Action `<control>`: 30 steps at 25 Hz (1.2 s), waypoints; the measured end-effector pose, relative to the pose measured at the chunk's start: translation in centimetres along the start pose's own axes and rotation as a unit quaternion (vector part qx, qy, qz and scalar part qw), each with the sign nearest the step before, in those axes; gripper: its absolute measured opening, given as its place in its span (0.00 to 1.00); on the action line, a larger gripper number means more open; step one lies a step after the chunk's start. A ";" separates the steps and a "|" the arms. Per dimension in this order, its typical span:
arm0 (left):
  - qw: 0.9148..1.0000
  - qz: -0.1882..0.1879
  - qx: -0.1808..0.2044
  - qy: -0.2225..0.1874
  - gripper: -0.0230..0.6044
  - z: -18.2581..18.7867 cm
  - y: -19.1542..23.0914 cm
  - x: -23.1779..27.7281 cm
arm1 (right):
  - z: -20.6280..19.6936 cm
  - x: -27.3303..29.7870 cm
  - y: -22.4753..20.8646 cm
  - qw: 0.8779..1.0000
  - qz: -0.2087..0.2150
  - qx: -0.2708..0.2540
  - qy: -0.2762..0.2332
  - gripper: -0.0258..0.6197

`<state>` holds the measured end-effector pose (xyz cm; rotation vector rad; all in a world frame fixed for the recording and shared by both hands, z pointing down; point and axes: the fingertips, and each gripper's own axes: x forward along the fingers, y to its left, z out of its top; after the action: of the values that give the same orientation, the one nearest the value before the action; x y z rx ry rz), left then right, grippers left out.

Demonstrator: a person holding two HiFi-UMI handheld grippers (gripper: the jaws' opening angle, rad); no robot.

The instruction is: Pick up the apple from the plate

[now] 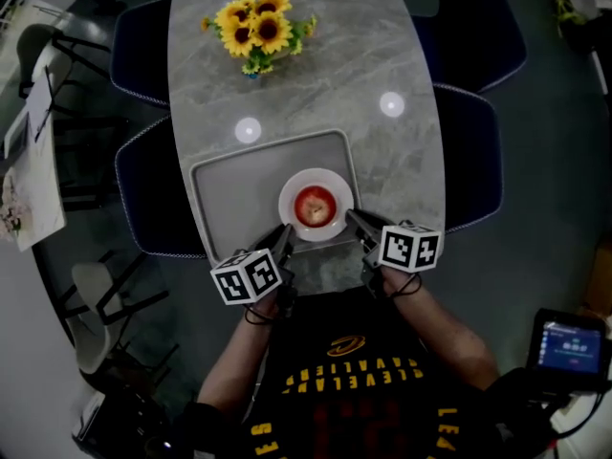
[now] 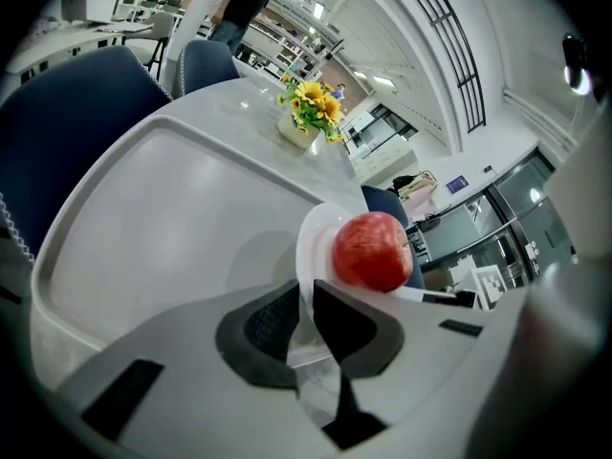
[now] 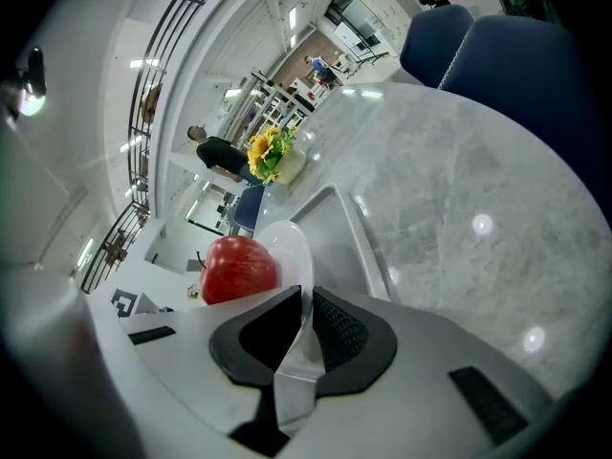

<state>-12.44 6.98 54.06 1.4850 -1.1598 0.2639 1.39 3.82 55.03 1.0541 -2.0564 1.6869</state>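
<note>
**Both claws are clenching the plate (image 1: 313, 174) rim, carrying the apple (image 1: 314, 206).**
Left claw (image 1: 284, 229) is gripping at 7 o'clock, right claw (image 1: 352, 216) at 4; they should be rising together, keeping it level.

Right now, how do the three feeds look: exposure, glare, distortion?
Head view: dim, dark corners, two lamp glare spots on the table; apple readable. Left gripper view: bright, strong fisheye bowing the tray edge, apple sharp. Right gripper view: same fisheye, small glare spots on the table, white plate rim nearly washed out between the jaws.
</note>
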 end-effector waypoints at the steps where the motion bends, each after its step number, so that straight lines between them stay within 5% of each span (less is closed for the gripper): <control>1: 1.000 0.000 0.000 -0.002 0.11 -0.2 -0.7 0.3 | 0.3 -0.6 -0.4 1.000 0.001 -0.001 0.000 0.11; 30: 0.999 -0.027 0.030 0.005 0.11 -4.0 -16.2 9.7 | 8.1 -13.0 -11.5 0.999 -0.015 -0.006 -0.032 0.11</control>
<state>6.27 2.82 52.08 1.5633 -1.1112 0.2709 20.14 0.27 53.00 1.1440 -2.0757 1.6449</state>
